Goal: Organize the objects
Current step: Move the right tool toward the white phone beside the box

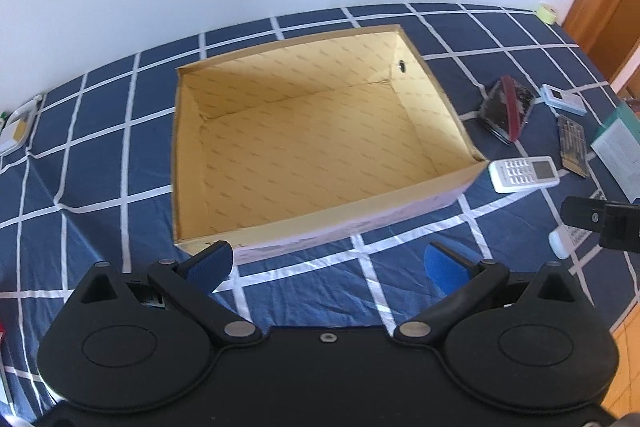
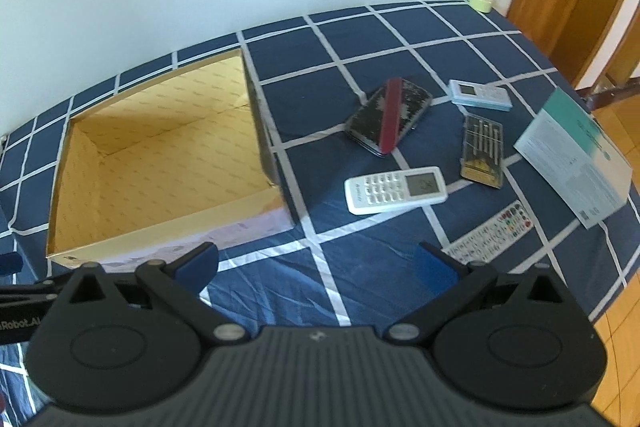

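Blue-padded right tongs (image 2: 316,263) hover spread apart and empty above the checked cloth of the desk (image 2: 360,39). Ahead and slightly right of them lies the white remote (image 2: 395,190), flat, buttons up, its long axis running left to right across the line of the tongs, so a grasp would likely span its narrow width. It sits just right of the open cardboard box (image 2: 276,147), which looks empty. The left tongs (image 1: 328,263), also spread and holding nothing, face the box front and stand farther from the remote. Beyond lie a dark case with a red band (image 2: 390,117), a small blue device (image 2: 480,95) and a slim tool case (image 2: 482,153).
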The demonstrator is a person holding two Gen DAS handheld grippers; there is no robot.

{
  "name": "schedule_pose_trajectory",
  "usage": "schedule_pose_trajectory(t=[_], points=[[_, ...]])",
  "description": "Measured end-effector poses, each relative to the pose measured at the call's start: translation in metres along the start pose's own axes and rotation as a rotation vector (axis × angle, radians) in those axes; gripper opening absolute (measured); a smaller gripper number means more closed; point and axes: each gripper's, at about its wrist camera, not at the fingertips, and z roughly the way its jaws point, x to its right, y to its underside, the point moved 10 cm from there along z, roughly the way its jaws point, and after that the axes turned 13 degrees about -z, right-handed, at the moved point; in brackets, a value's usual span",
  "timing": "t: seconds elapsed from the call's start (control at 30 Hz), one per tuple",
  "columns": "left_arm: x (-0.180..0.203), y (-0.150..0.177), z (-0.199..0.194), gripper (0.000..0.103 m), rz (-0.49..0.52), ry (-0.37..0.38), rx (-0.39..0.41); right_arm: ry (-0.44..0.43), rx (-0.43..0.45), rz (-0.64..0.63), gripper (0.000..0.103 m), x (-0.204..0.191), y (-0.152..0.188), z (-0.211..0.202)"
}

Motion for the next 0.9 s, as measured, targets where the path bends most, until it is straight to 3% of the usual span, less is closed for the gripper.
schedule_pose_trajectory(t=[0.33, 0.9], points=[[0.043, 0.005, 0.014, 0.103, -0.002, -0.003, -0.018, -0.016, -0.008, 0.012, 0.103, 0.042, 0.001, 0.011], [0.166, 0.02, 0.067, 0.103, -0.033, -0.009, -0.127, -0.122, -0.091, 0.007, 0.103, 0.16, -0.01, 0.068]])
